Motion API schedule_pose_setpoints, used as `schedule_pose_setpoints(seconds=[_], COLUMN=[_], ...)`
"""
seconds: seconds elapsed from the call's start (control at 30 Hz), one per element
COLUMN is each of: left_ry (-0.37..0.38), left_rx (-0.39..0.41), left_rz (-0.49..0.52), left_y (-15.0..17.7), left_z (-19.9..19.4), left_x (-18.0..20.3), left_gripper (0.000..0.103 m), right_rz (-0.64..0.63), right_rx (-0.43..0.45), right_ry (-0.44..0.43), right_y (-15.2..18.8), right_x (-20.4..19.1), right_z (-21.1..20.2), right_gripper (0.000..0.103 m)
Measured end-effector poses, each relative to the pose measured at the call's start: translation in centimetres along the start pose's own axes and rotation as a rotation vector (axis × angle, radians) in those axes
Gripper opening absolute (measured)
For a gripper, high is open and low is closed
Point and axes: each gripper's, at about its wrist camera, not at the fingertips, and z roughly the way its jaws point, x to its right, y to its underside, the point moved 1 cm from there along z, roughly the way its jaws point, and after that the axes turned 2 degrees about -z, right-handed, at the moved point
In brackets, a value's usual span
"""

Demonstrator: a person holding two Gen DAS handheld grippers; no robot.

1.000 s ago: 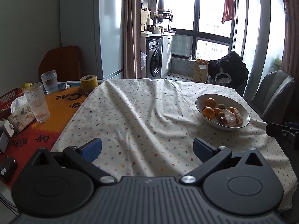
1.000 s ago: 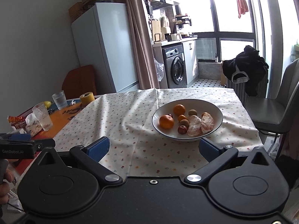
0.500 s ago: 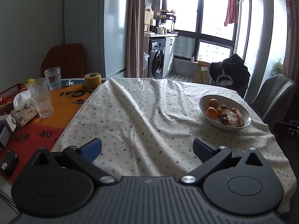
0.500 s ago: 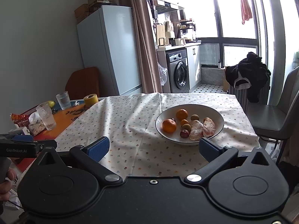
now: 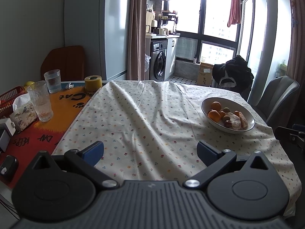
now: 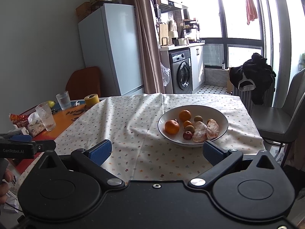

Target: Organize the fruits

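**Both grippers wide, bowl untouched**

Flower-dotted white tablecloth [image 5: 144,118] covers the table. White round ceramic bowl [image 6: 219,114] sits on it at 12 o'clock of the right gripper [image 6: 157,152], at 2 o'clock of the left gripper [image 5: 150,151]. Both grippers gape wide, empty. In the bowl: two whole oranges [image 6: 172,126], peeled orange halves [image 6: 200,131], small green and red fruits.

- Two glasses [image 5: 40,100] stand on the orange mat [image 5: 63,106].
- A yellow tape roll [image 5: 93,83] sits near them.
- A tissue box [image 5: 23,112] is beside one glass.
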Motion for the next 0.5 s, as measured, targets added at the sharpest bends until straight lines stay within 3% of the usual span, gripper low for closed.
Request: schedule_pose_setpoints(seconds=[0.5], left_ry=[0.001], left_rx=[-0.012], left_rz=[-0.001], left_y=[0.19], left_z=[0.26], left_x=[-0.09], left_gripper=[0.103], right_rz=[-0.006], right_rx=[-0.004], right_ry=[0.0], right_y=[0.12], right_x=[0.06], right_z=[0.08], right_gripper=[0.103])
